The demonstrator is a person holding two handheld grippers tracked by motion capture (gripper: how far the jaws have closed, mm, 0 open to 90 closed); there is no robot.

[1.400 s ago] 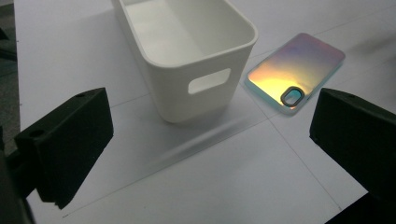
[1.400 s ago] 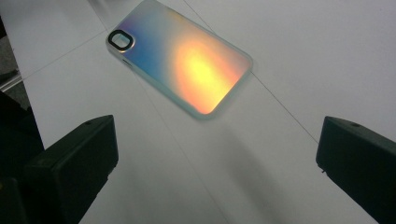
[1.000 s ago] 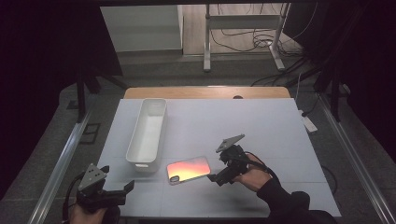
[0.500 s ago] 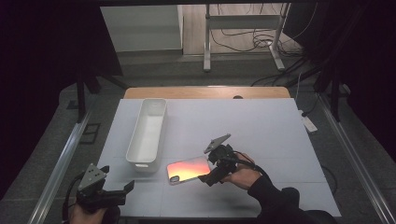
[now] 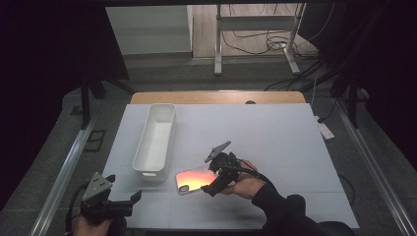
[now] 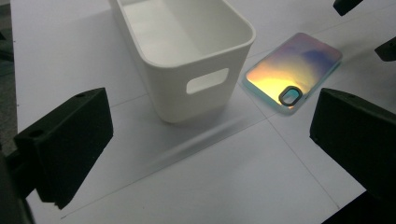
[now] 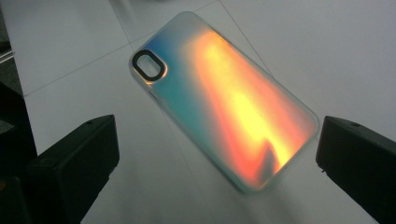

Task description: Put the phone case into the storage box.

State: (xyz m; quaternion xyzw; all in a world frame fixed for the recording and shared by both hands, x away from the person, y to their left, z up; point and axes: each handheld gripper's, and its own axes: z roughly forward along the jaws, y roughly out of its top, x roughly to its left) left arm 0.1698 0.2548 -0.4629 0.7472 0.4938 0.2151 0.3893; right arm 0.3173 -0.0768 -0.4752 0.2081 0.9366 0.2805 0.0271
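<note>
An iridescent phone case lies flat on the white table, camera cutout toward the near left, just right of a white bin. My right gripper hovers at the case's right end, open. In the right gripper view the case lies between and beyond the two spread jaws, untouched. My left gripper is held at the table's near left edge, open and with nothing in it. The left gripper view shows its jaws wide apart, facing the bin and the case.
The long white bin has nothing in it and stands lengthwise on the left half of the table, with a handle slot in its near end. A wooden table edge runs along the far side. Metal rails flank the table.
My right gripper has moved left and slightly nearer, from beside the case to over its right end. The left gripper and the case have not moved.
</note>
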